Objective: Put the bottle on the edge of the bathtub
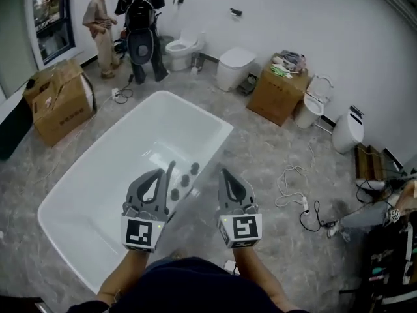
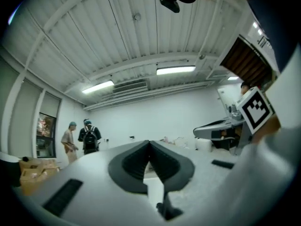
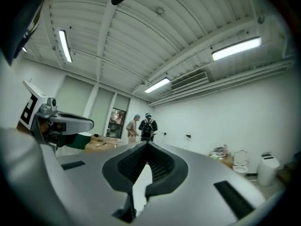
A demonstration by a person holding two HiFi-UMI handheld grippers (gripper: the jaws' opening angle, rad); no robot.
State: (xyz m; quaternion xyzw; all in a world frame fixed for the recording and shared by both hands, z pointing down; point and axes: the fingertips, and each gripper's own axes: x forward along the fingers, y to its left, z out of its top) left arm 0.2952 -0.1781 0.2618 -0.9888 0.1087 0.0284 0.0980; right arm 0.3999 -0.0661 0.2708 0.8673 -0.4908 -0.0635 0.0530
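Your left gripper (image 1: 171, 167) and right gripper (image 1: 223, 173) both have their jaws closed on nothing. Just beyond the left jaws, three small dark things (image 1: 184, 180) sit by the bathtub (image 1: 195, 108) rim. I can't make out a bottle, so I can't tell whether it has been placed.

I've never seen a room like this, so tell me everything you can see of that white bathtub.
The bathtub is white, glossy and freestanding, oblong with rounded corners and a thin rim. It stands upright on the grey marbled floor, diagonal in the head view. A few small dark round things sit inside near its close end; what they are I cannot tell. Nothing else visibly touches it.
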